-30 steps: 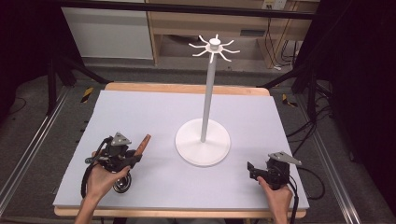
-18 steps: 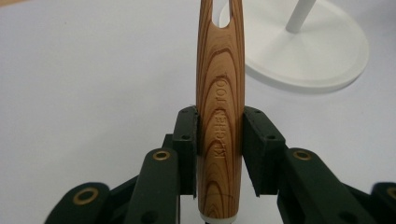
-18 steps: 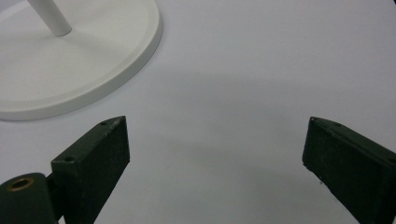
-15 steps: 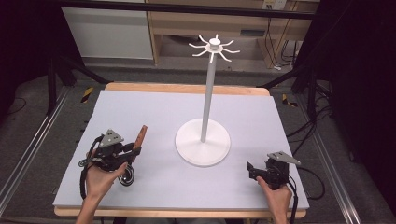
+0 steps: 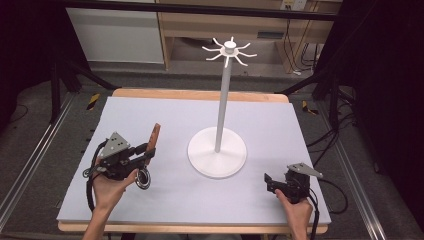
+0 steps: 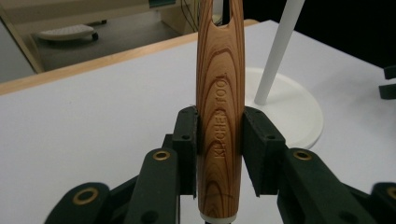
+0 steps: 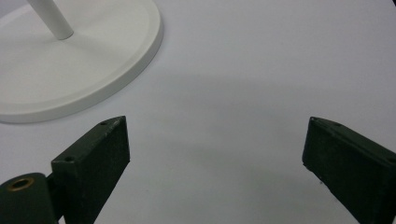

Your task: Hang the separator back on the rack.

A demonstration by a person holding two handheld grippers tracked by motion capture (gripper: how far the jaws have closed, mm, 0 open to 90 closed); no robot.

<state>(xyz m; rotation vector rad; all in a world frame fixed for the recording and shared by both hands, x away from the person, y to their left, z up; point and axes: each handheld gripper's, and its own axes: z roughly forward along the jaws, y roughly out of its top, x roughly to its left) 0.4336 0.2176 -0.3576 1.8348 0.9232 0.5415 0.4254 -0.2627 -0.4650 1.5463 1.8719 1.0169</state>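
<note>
Left gripper (image 5: 145, 152) is clamping the wooden utensil handle (image 6: 219, 116), lifted off the table (image 5: 280, 120). Hanging on the white hook stand (image 5: 222, 100) is pending. Right gripper (image 7: 215, 158) is resting with jaws wide, empty.

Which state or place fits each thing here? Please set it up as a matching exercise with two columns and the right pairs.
Things:
1. left gripper
2. right gripper
3. white stand
4. wooden handle

States or places:
A. upright near the middle of the table
B. jaws wide apart over bare table
C. clamped between two jaws, tilted up off the table
D. jaws shut on a utensil

Pairs: 1-D, 2-B, 3-A, 4-C
</note>
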